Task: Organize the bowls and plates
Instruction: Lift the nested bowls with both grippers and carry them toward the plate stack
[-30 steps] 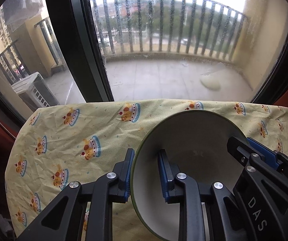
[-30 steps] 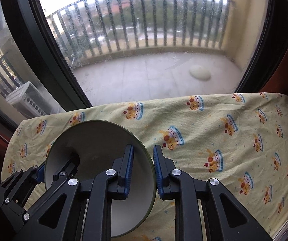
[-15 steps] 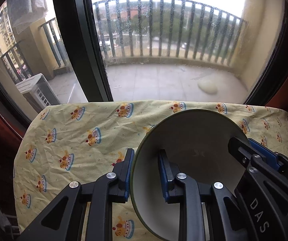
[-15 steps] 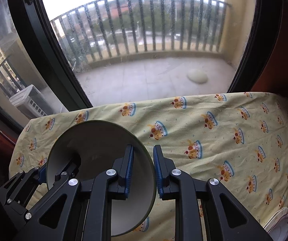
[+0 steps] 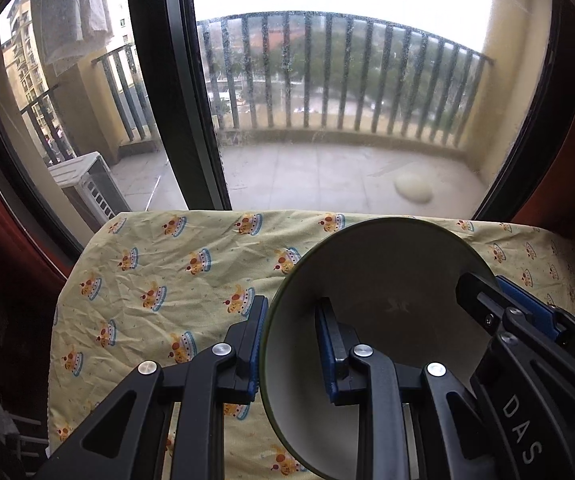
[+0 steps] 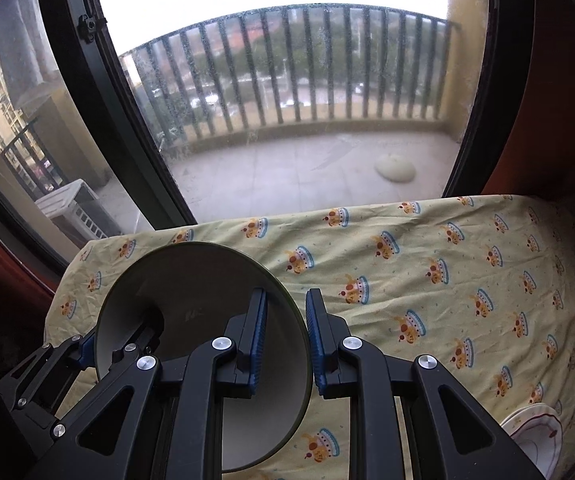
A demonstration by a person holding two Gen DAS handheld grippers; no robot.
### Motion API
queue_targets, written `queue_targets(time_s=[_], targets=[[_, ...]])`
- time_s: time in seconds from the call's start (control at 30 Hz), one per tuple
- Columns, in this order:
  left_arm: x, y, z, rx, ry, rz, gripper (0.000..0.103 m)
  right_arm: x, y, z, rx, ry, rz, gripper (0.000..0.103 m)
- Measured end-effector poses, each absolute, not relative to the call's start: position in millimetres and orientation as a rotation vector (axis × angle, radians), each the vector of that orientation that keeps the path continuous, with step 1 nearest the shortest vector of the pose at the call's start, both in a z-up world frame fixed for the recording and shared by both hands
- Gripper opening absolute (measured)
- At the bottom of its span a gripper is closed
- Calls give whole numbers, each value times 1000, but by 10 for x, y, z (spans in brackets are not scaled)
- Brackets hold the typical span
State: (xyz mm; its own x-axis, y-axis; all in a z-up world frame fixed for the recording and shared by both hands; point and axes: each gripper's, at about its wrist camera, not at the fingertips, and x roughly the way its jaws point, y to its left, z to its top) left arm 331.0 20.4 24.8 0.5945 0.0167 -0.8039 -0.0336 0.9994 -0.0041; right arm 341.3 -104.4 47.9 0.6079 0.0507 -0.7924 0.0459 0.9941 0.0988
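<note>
A grey bowl with a green rim [image 5: 387,280] is held in the air over the table, tilted so its inside faces me. My left gripper [image 5: 291,344] is shut on its left rim, one finger outside and one inside. My right gripper [image 6: 285,340] is shut on the opposite rim of the same bowl [image 6: 191,288]. The right gripper's fingers [image 5: 523,312] show at the bowl's right edge in the left wrist view. A white plate with a red-trimmed edge [image 6: 535,440] lies at the table's near right corner.
The table wears a yellow cloth printed with crowns [image 6: 427,264]. Its far edge stands against a large window [image 5: 327,100] with a dark frame post [image 5: 179,92]. A balcony with a railing lies beyond the glass.
Both grippers have risen and drawn back with the bowl between them. More of the cloth and window shows, and the white plate has come into the right wrist view.
</note>
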Motion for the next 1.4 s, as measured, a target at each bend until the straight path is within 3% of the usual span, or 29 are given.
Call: queue_targets(time_s=[0.5,1.4], targets=[[2672,7,481,-14,888,80,22,2806,-1314,790,113,878,63,24],[1725,-640,183,-47,977,112,23,1814,-1965,541,77,950,114,24]])
